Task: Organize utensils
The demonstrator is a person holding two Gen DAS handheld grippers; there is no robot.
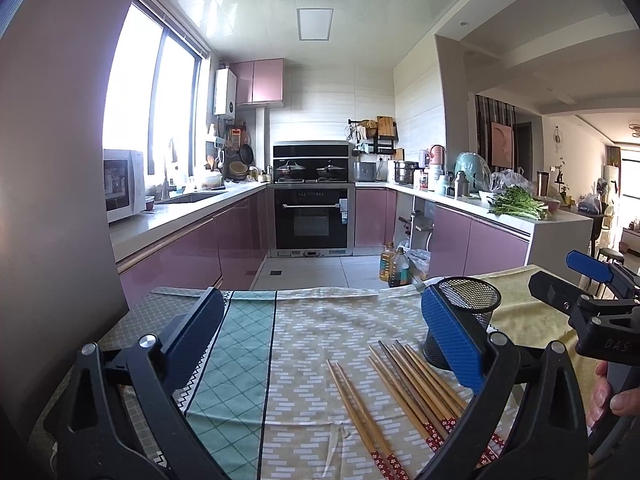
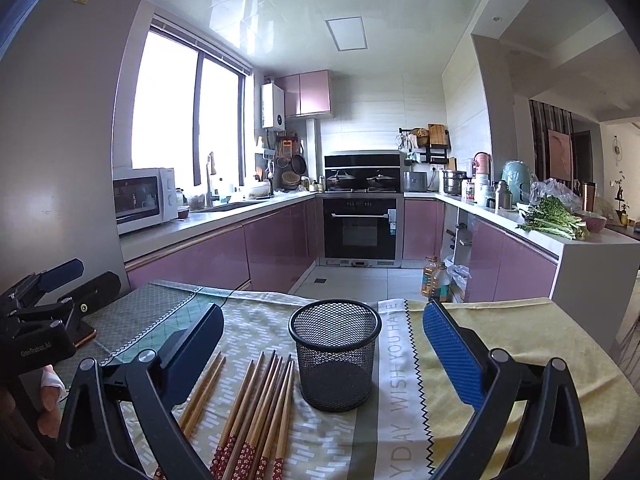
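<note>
Both the left hand-held gripper [image 1: 320, 344] and the right hand-held gripper [image 2: 324, 344] are spread wide, gripping nothing. Wooden chopsticks [image 2: 256, 404] lie lower centre on the cloth-covered counter [image 2: 500, 344], just left of the upright mesh cup [image 2: 335, 354]; bare cloth reaches the far edge.

Wooden chopsticks [image 2: 256, 408] flat on the cloth, just left of upright, empty black mesh cup [image 2: 335, 356]

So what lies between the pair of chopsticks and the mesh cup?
In the right wrist view, a bundle of chopsticks lies between the separate pair and the mesh cup.
</note>
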